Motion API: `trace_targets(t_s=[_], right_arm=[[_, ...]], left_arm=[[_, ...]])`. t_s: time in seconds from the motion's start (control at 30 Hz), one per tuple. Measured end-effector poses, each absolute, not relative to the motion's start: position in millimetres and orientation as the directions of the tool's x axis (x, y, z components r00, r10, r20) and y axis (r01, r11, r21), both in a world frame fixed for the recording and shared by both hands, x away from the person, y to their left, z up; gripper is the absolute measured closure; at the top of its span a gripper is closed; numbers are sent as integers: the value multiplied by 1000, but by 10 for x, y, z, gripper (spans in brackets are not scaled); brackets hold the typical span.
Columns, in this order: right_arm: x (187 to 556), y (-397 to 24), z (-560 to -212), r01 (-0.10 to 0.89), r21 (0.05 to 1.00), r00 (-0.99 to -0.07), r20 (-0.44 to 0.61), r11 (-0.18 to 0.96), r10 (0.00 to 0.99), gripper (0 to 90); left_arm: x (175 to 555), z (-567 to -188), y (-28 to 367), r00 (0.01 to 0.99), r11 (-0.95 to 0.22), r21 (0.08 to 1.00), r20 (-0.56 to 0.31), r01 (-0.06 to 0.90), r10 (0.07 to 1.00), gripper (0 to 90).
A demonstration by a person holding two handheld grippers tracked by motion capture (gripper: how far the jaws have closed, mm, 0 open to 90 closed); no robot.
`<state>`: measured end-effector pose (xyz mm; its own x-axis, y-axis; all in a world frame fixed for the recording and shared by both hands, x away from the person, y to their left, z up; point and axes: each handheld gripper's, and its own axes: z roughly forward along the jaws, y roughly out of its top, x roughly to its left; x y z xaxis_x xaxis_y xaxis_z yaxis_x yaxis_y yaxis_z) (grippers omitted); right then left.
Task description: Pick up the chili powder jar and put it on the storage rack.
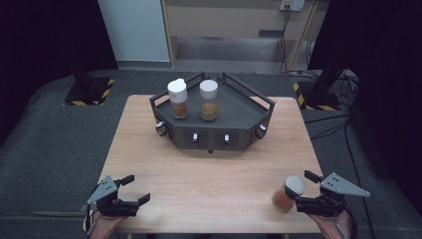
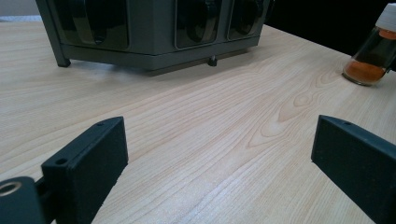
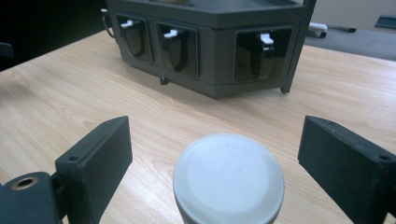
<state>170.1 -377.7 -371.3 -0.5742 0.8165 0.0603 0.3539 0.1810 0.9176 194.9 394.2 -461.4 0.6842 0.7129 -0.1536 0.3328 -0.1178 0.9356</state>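
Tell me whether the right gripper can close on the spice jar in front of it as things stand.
Probably yes. The right gripper is open, its jaws standing clear on either side of the spice jar, and nothing sits between pads and jar on the table.

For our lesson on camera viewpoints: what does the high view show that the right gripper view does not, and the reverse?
High view alone: two spice jars standing on the grey rack, and the open left claw. Right gripper view alone: white clips in the rack's front windows. Both: the wooden table, the rack, and a white-capped jar between the right claw's open jaws, untouched.
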Motion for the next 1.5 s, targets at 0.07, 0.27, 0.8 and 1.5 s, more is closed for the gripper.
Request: trace_targets(t_s=[0.07, 0.27, 0.8, 1.5], right_arm=[[1719, -3769, -3739, 366, 912, -574, 64, 185, 817, 104], [1762, -3754, -3830, 395, 899, -570, 80, 187, 818, 130], [1722, -3664, -3991, 392, 894, -538, 31, 217, 842, 334], [2014, -3464, -3637, 380, 879, -609, 3, 288, 793, 335]], left_arm=[[1950, -4613, 3942, 685, -119, 936, -153, 332, 712, 27], [1949, -4613, 3942, 684, -119, 935, -153, 333, 713, 27], [1951, -4616, 3941, 685, -118, 936, -153, 332, 713, 27], [1952, -4613, 3942, 685, -123, 935, -149, 332, 713, 27]])
